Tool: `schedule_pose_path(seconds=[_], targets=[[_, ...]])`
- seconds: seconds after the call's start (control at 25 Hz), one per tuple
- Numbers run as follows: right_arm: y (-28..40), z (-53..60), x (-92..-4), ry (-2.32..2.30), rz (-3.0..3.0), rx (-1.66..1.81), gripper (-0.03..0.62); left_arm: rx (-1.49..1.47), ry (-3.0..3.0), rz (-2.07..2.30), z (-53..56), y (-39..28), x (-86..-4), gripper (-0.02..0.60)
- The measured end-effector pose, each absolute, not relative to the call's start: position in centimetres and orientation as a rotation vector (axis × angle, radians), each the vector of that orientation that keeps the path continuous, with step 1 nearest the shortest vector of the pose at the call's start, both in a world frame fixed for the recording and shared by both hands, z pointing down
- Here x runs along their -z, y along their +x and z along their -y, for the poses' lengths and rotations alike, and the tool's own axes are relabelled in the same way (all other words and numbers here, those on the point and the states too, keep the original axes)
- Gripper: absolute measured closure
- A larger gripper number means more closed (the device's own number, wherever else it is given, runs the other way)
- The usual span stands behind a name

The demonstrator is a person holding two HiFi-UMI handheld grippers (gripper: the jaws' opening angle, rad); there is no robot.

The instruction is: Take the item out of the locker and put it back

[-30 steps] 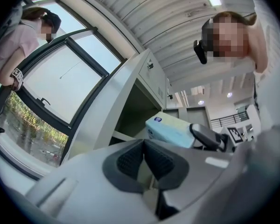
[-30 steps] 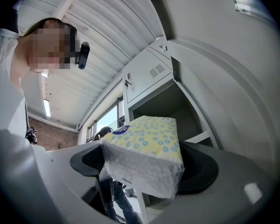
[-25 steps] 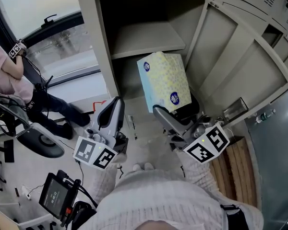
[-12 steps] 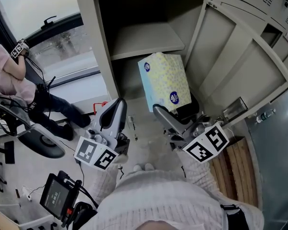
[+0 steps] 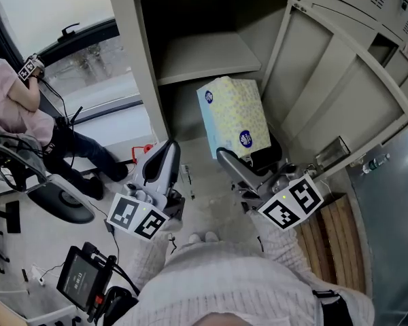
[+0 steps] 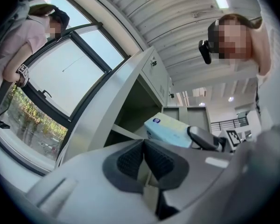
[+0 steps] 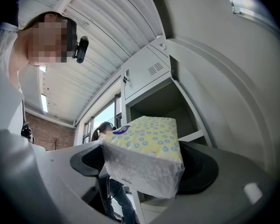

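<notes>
At the far left, beside the window (image 5: pixel 81 60), a person in a pink top (image 5: pixel 13 100) is next to a dark chair (image 5: pixel 54 202). Right of them, above the floor, the left gripper (image 5: pixel 164 148) points toward the locker (image 5: pixel 126 53), its fingers (image 6: pixel 130 158) pressed together with nothing between them. In the middle, at the mouth of the locker's lower compartment just below the shelf (image 5: pixel 204 56), the tissue pack (image 5: pixel 234 114) hangs tilted, yellow with blue dots. The right gripper (image 5: pixel 248 156) clamps its lower end, fingers (image 7: pixel 86 160) spread to the pack's width, one on each side. At the far right the locker door (image 5: pixel 340 80) stands swung open.
</notes>
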State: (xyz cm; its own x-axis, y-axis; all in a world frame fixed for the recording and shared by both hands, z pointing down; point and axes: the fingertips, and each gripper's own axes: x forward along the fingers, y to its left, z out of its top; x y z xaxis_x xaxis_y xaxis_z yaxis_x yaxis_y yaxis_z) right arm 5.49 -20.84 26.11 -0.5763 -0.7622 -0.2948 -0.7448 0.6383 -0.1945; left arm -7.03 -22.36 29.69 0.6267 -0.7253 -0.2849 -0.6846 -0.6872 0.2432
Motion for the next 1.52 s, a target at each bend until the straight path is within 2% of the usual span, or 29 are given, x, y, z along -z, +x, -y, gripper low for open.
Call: schedule_pose_path(seconds=[0.6, 1.52], targets=[[3.2, 24.7, -29.6, -1.296, -2.635, 0.081, 0.126, 0.433, 2.733, 1.237, 24.5, -7.8, -30.9, 0.574], [2.2, 34.4, -40.2, -1.597, -2.751, 0.322, 0.126, 0.252, 2.700, 1.286, 27.3, -6.8, -35.3, 0.574]])
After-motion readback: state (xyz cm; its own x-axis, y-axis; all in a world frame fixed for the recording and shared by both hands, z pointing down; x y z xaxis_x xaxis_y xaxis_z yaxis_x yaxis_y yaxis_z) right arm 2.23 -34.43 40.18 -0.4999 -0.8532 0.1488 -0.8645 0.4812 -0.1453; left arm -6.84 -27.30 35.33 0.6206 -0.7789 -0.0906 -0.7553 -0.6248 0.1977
